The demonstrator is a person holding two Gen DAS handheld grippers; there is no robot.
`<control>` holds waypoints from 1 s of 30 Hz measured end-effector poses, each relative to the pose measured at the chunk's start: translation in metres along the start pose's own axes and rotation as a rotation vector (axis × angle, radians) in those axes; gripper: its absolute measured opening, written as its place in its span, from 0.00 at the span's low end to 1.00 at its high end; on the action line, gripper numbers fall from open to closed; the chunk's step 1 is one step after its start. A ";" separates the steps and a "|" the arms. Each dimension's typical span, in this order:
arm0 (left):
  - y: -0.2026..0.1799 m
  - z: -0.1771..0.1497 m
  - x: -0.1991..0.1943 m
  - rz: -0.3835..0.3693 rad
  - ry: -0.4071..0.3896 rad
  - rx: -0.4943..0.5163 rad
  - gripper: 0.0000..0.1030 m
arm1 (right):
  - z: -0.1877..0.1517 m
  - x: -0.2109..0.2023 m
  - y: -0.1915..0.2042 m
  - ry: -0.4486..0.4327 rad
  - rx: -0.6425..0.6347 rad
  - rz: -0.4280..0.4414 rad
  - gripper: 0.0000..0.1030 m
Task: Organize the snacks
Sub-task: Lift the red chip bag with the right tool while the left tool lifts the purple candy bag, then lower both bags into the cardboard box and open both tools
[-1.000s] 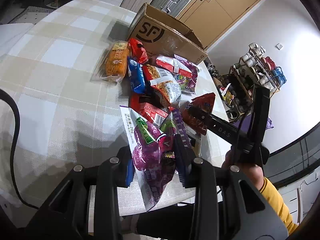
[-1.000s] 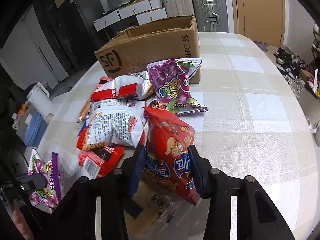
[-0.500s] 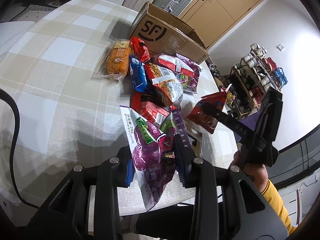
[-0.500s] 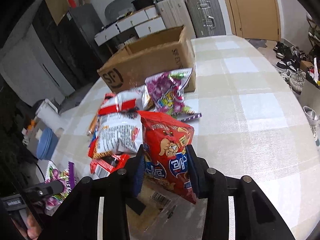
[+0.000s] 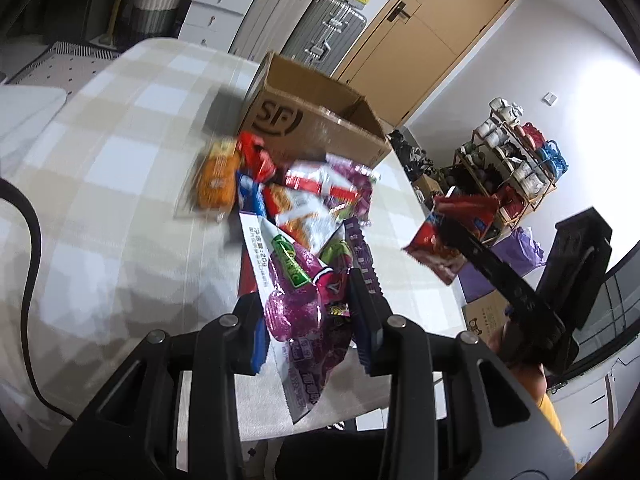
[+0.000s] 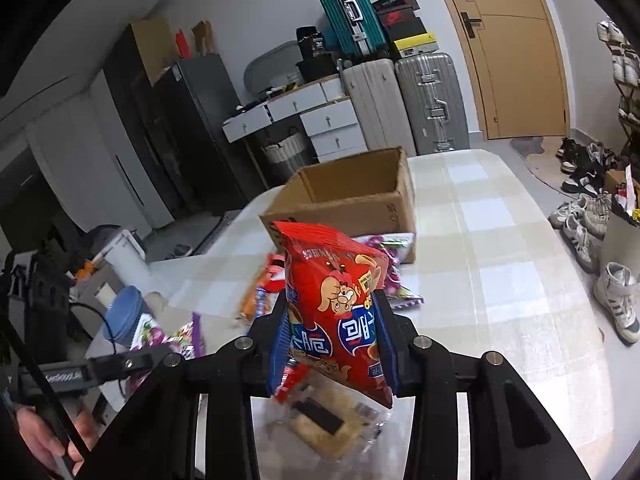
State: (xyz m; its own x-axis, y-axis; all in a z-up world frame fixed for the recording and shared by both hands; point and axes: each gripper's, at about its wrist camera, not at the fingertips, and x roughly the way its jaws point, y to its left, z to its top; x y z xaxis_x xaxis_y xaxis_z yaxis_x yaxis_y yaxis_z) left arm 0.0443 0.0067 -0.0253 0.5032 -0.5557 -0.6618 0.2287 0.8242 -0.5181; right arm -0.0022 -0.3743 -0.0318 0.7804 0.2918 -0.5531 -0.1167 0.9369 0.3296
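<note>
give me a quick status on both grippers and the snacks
Left gripper shut on purple bag. Right gripper shut on red bag, raised off table. Cardboard box open ahead, path unobstructed.

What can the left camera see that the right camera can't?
Only the left view shows the orange snack pack and the shoe rack. Only the right view shows the teal suitcase and the shoes on the floor. Both show the cardboard box, the red bag in the right gripper, and the purple bag in the left gripper.
</note>
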 end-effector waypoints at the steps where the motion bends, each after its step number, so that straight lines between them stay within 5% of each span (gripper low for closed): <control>1: -0.004 0.007 -0.004 0.001 -0.011 0.008 0.30 | 0.004 -0.003 0.003 -0.005 -0.001 0.006 0.37; 9: -0.040 0.067 -0.022 0.022 -0.091 0.094 0.30 | 0.062 -0.017 0.033 -0.063 -0.040 0.073 0.37; 17: -0.062 0.154 -0.006 0.041 -0.137 0.122 0.30 | 0.131 0.011 0.047 -0.077 -0.068 0.071 0.37; 30: -0.047 0.252 0.125 0.132 -0.038 0.103 0.30 | 0.184 0.139 0.006 0.042 -0.012 -0.001 0.37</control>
State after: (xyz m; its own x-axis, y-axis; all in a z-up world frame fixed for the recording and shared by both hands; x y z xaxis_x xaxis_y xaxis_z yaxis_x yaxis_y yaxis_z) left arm 0.3066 -0.0734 0.0531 0.5651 -0.4387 -0.6987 0.2413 0.8978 -0.3685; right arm 0.2181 -0.3639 0.0339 0.7541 0.2980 -0.5853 -0.1229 0.9394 0.3199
